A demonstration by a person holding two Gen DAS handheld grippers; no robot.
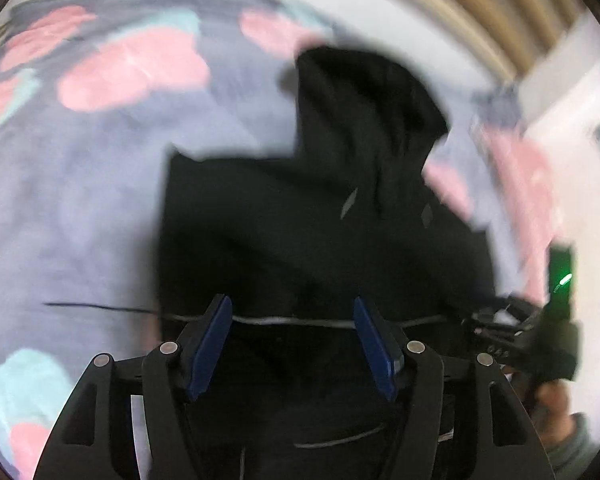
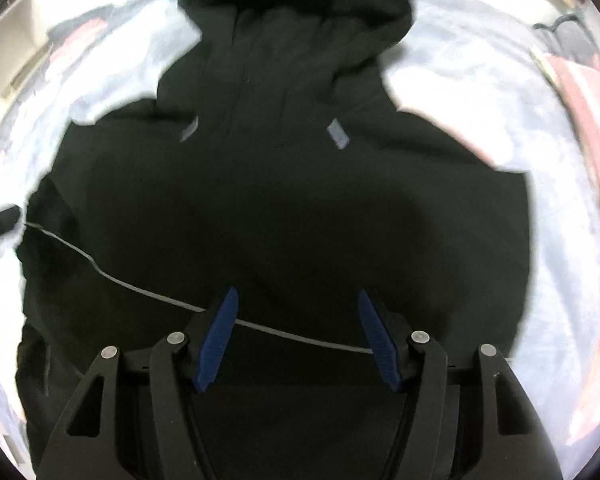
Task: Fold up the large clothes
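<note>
A black hoodie [image 1: 284,232] lies spread on a bed, its hood [image 1: 364,96] pointing away. In the right wrist view the hoodie [image 2: 284,208] fills the middle, hood [image 2: 300,20] at the top, with two grey drawstring tips. My left gripper [image 1: 292,312] is open and empty above the hoodie's lower part. My right gripper [image 2: 296,304] is open and empty above the hoodie's body. A thin grey cable [image 2: 140,288] runs across the fabric. The right gripper's body with a green light [image 1: 560,280] shows at the right of the left wrist view.
The bed cover [image 1: 80,200] is grey-lilac with pink and teal patches. A pink cloth [image 2: 588,128] lies at the bed's right side. A white wall and beige curtain [image 1: 480,8] stand behind. A dark object [image 2: 0,220] lies at the left edge.
</note>
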